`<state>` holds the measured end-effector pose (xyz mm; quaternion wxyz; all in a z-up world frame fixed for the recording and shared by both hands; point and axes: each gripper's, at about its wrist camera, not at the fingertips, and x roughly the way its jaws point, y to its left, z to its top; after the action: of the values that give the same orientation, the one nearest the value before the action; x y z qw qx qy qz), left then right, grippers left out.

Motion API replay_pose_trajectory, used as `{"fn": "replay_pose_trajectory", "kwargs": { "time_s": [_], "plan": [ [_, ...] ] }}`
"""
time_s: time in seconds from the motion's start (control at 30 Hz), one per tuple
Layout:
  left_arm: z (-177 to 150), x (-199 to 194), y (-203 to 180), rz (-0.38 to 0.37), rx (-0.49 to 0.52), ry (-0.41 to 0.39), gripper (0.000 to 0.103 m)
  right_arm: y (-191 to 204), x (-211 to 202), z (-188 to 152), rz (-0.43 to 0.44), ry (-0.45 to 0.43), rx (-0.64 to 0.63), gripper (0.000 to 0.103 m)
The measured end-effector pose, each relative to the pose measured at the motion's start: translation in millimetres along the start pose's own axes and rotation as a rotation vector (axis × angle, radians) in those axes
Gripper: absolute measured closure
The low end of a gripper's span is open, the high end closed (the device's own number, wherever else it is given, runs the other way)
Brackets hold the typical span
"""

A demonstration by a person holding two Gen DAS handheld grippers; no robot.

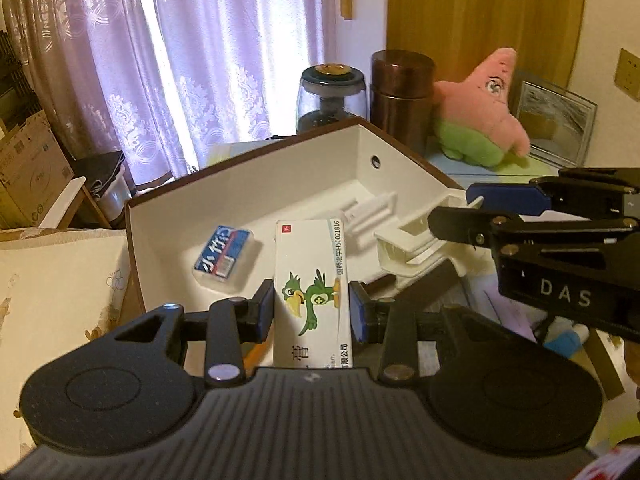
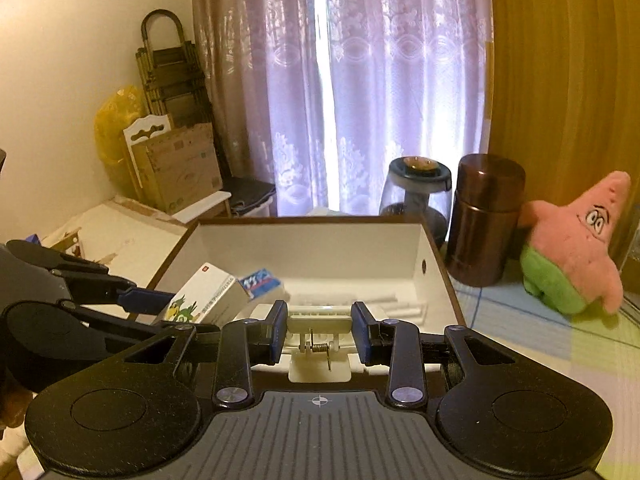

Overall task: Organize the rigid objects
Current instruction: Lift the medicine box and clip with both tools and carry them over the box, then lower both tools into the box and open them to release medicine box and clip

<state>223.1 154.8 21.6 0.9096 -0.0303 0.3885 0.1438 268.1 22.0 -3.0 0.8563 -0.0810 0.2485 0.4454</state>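
**Backlit room, dim foreground, heavy fisheye bend**

Daylight comes through the sheer lilac curtains point(image 2: 360, 92) at the far side and burns out to white where they part. The rest of the room is dim and warm-toned, with soft grain. The white inside of the open case point(image 1: 256, 184) catches the light, and small soft shadows lie beneath the things in it. Both views bow strongly toward the edges, with black corners. The plush star point(image 2: 576, 248) at far right looks slightly soft.
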Motion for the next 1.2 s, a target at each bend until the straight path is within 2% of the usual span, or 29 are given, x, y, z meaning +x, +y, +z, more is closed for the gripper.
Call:
{"fn": "replay_pose_trajectory", "kwargs": {
  "time_s": [0.13,0.47,0.9,1.2],
  "plan": [
    [16,15,9,0.0,0.003,0.003,0.069,-7,20,10,-0.016,0.014,0.011,0.072],
    [41,73,27,0.026,0.013,0.057,0.069,-28,69,8,-0.064,0.104,0.019,0.072],
    [23,133,8,-0.036,0.019,0.195,0.069,-44,116,-13,-0.085,0.234,-0.007,0.072],
    [16,157,3,-0.046,0.029,0.25,0.069,-51,131,-17,-0.095,0.269,-0.015,0.072]
  ]
}}
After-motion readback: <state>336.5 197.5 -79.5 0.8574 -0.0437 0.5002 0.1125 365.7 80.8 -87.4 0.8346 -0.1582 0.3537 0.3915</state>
